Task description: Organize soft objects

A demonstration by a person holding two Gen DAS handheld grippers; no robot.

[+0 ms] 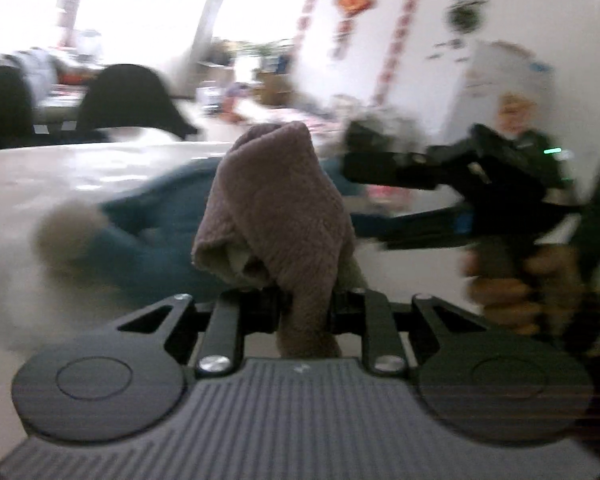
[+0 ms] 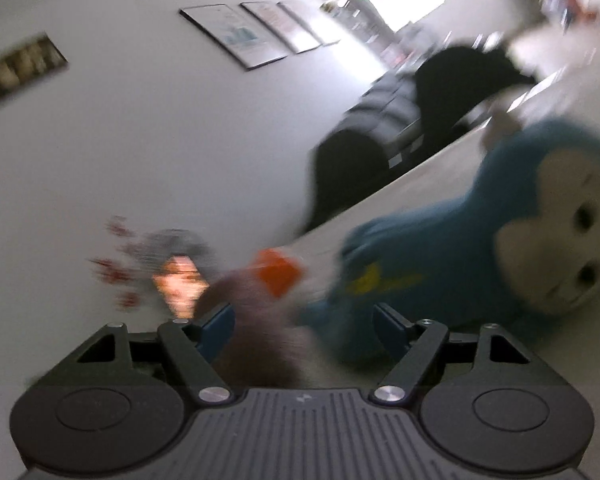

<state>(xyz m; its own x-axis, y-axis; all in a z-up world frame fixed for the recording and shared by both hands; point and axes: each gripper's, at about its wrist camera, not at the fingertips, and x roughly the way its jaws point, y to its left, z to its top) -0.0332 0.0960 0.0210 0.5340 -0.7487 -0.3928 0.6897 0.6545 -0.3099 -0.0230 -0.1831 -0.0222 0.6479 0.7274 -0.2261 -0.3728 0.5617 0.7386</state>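
My left gripper (image 1: 304, 304) is shut on a fuzzy pinkish-brown cloth (image 1: 276, 200), which stands bunched up above the jaws, lifted off the white table (image 1: 60, 176). Behind it a blue monkey plush (image 1: 156, 224) lies on the table. In the left wrist view a hand (image 1: 516, 292) holds my right gripper (image 1: 364, 196) at the right, jaws spread wide towards the cloth. In the right wrist view the right gripper (image 2: 304, 328) is open, with the blurred cloth (image 2: 260, 320) between its blue pads (image 2: 220, 328), which do not press on it. The monkey plush (image 2: 480, 248) lies just beyond, face towards me.
A small orange object (image 2: 278, 272) shows, blurred, beside the cloth. Black chairs (image 1: 128, 96) stand past the table's far edge, also seen as black chairs (image 2: 340, 176) in the tilted right wrist view. A white wall with framed pictures (image 2: 236, 36) lies behind.
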